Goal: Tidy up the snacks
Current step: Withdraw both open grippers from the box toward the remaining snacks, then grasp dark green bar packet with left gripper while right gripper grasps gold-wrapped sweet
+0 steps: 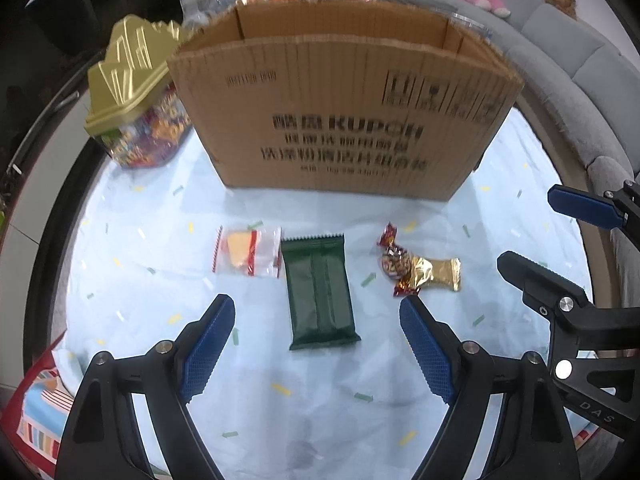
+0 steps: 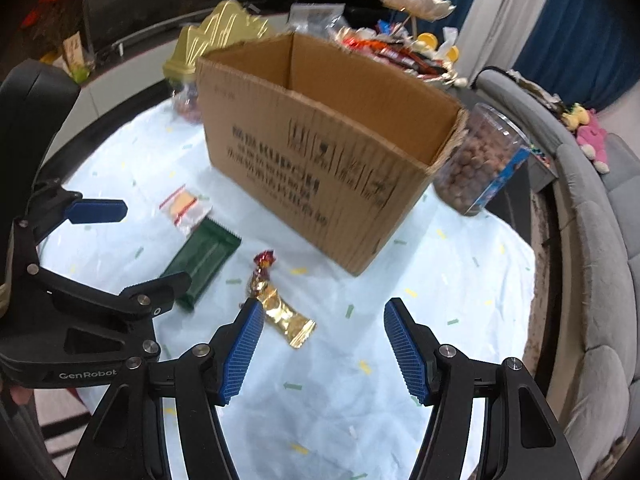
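I hold my left gripper (image 1: 316, 344) and right gripper (image 2: 324, 344) with jaws released above the counter (image 1: 320, 408). Ahead lie a dark green foil snack packet (image 1: 320, 292), a gold-wrapped snack (image 1: 434, 274) and a clear packet with yellow filling (image 1: 248, 252); beyond stands the open brown cardboard box (image 1: 340, 120), flanked by a gold-lidded candy jar (image 1: 136, 96).

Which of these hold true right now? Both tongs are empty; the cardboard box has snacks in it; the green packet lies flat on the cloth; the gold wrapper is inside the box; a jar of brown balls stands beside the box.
1. Both the left tongs and the right tongs are open and empty. True.
2. The open brown cardboard box holds snacks. False: what shows of its inside is bare.
3. The dark green rectangular packet lies flat on the pale blue tablecloth. True.
4. The shiny gold wrapper is inside the box. False: it lies on the cloth.
5. A clear plastic jar of brown balls stands beside the box. True.
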{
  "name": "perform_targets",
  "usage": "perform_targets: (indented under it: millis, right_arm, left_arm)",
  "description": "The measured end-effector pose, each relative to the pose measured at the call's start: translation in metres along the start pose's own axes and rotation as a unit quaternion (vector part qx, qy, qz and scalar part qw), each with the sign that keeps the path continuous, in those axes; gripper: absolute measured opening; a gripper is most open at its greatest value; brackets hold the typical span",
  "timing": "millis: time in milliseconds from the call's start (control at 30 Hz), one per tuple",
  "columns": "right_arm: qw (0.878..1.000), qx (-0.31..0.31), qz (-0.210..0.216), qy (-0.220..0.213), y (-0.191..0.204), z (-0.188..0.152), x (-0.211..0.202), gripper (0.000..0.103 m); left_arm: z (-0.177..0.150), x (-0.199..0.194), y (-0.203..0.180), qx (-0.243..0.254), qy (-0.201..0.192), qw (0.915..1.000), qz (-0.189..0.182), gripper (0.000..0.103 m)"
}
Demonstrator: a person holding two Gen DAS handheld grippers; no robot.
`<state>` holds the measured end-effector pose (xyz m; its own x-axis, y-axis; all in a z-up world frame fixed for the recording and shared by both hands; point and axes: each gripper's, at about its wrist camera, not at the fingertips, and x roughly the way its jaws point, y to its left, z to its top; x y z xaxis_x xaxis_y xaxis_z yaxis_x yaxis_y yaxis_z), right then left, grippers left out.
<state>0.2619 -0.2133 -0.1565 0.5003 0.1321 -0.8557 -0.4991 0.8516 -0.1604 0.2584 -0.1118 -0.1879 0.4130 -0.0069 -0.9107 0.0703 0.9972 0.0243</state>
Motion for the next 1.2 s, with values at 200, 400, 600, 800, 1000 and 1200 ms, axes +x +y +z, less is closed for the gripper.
perform_targets:
  millis: [200,400,600,800,1000,1200]
  right_arm:
    - [0.997,-0.047,0.030,0.046,0.010,0.000,0.025,0.064]
    - [0.993,-0.076,0.047,0.074,0.014,0.001,0.043,0.063]
    - [0.989,-0.091,0.065,0.096,0.013,0.003,0.062,0.057]
    - [0.983,-0.115,0.084,0.116,0.016,0.004,0.080,0.053]
    - [0.979,-0.119,0.100,0.129,0.017,0.006,0.093,0.049]
    - [0.977,-0.123,0.105,0.140,0.020,0.002,0.106,0.041]
  left_arm:
    - [-0.004,0.019,0.001,-0.010,0.028,0.9995,-0.008,0.082]
    - [-0.003,0.038,0.002,-0.019,0.053,0.9983,-0.015,0.078]
    - [-0.001,0.056,0.002,-0.025,0.069,0.9970,-0.024,0.074]
    - [0.001,0.071,0.005,-0.030,0.080,0.9958,-0.032,0.068]
    - [0.006,0.082,0.005,-0.031,0.083,0.9955,-0.035,0.064]
    - [0.007,0.084,0.011,-0.033,0.079,0.9957,-0.034,0.064]
